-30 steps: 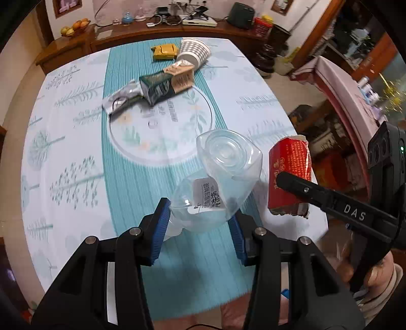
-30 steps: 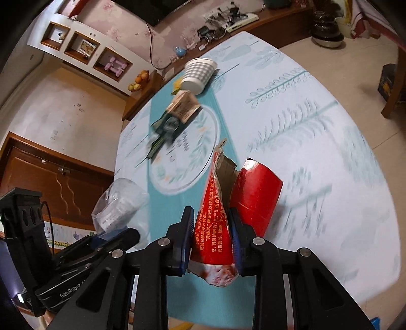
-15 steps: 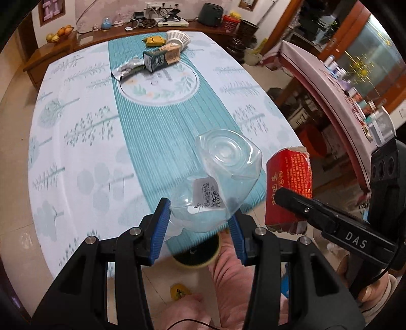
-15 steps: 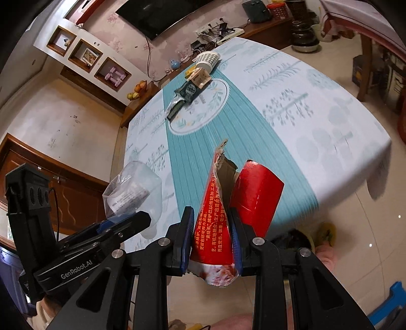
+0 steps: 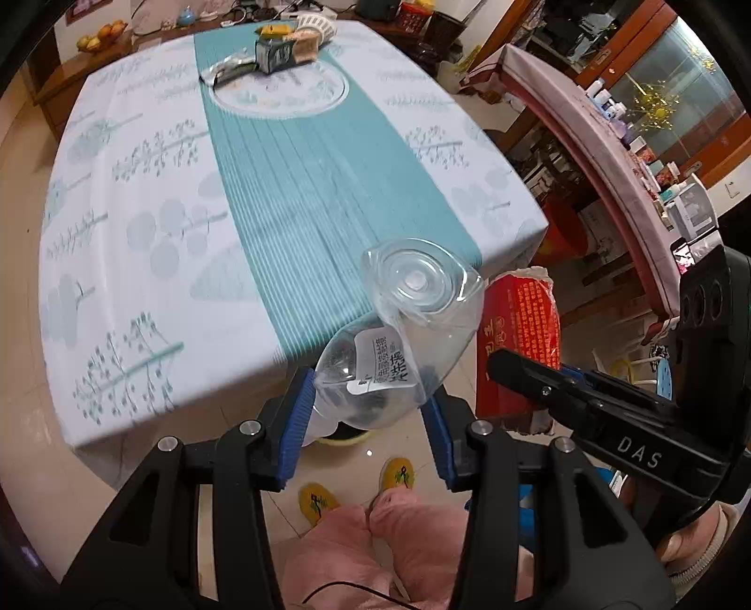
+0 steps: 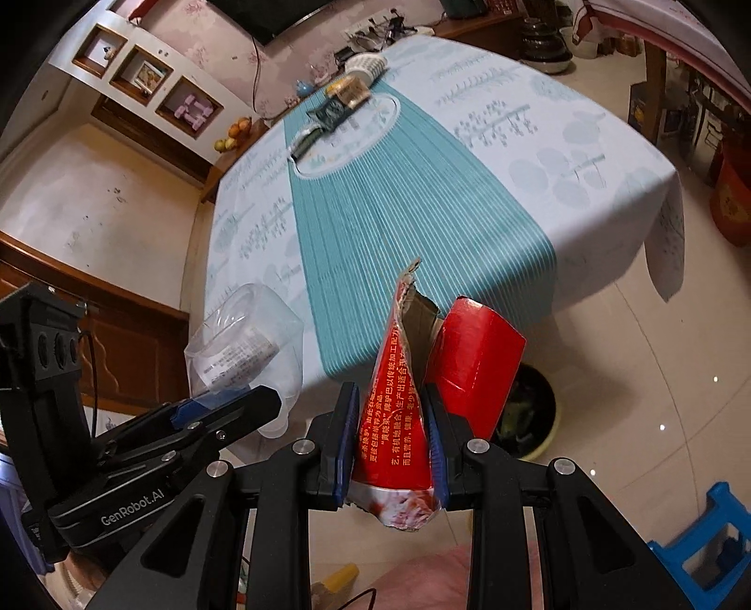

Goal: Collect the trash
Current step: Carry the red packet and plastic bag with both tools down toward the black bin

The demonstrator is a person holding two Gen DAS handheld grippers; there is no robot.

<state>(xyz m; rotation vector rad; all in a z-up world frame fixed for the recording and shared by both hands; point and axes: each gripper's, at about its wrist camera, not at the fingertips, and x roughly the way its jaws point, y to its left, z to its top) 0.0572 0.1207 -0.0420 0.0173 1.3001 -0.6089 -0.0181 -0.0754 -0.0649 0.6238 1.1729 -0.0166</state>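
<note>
- the left gripper [image 5: 367,424] is closing its 2 blue-padded jaws on a crushed clear plastic bottle [image 5: 399,338], which is sticking out past the fingertips, base end forward, over the floor just off the near edge of the table [image 5: 141,244].
- the right gripper [image 6: 390,448] is pinching a flattened red carton [image 6: 403,399] between nearly closed jaws; the carton is rising above the fingertips with its torn top pointing at the table's near edge.
- the bottle is thin and transparent, dented and creased, with concentric rings on its base and a white printed label on the side.
- the carton is glossy red card with yellow print, a grey-brown inside showing at the rip, and a crumpled silvery lower end.
- 1 round bin [image 6: 530,413] with a yellowish rim is sitting on the tiled floor under the table's near edge, partly behind the carton.
- at the far end of the teal striped cloth, a paper cup [image 5: 315,24], a small dark box [image 5: 274,55] and a silvery wrapper [image 5: 230,68] are lying close together.
</note>
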